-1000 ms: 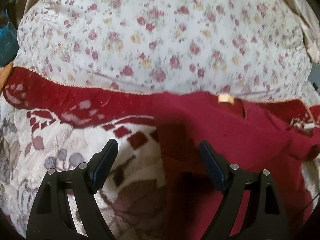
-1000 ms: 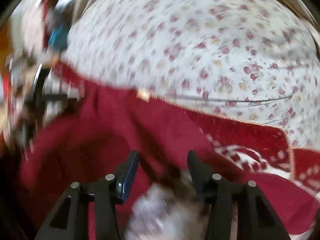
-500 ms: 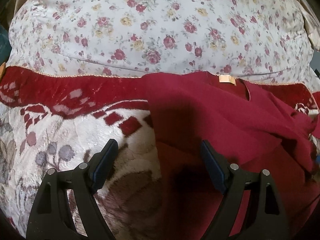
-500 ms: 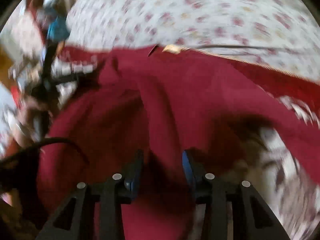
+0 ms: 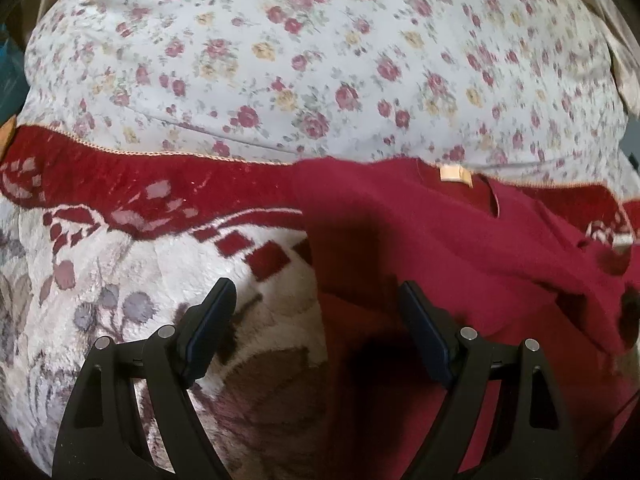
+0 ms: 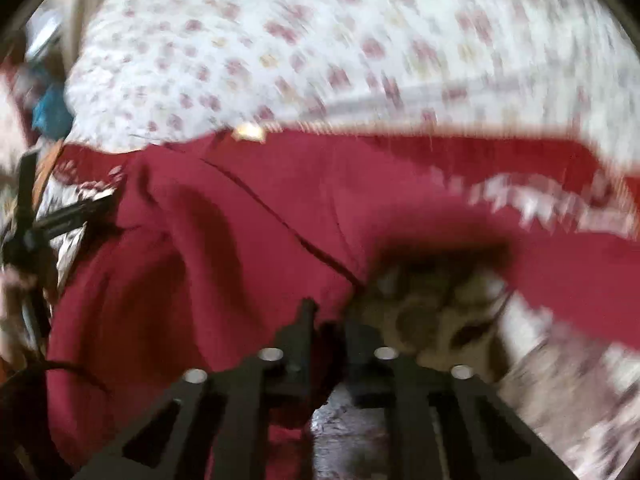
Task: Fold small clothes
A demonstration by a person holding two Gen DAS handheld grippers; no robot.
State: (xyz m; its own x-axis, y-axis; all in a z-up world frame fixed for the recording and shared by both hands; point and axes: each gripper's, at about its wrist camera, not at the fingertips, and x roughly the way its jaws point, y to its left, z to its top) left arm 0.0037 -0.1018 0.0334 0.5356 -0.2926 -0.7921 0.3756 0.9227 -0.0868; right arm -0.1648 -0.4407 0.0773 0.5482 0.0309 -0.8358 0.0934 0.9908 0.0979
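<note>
A dark red knitted garment (image 5: 420, 232) with a pale neck label (image 5: 454, 174) lies rumpled on a patterned blanket (image 5: 140, 280). My left gripper (image 5: 316, 320) hangs open over the garment's left edge, one finger above the blanket and the other above the red cloth, with nothing pinched. In the blurred right wrist view my right gripper (image 6: 330, 320) is shut on a fold at the edge of the red garment (image 6: 240, 220), and red cloth shows between its close-set jaws. The label (image 6: 250, 132) sits at the garment's far edge.
A white sheet with small red flowers (image 5: 320, 60) covers the bed beyond the blanket's red border (image 5: 120, 176). Cluttered items and a blue object (image 6: 50, 110) lie off the bed's left side. A black frame (image 6: 36, 224) stands at the left edge of the right wrist view.
The right gripper's jaws went from apart to shut on the red garment, and it sank towards the cloth. The left gripper has stayed open and almost still.
</note>
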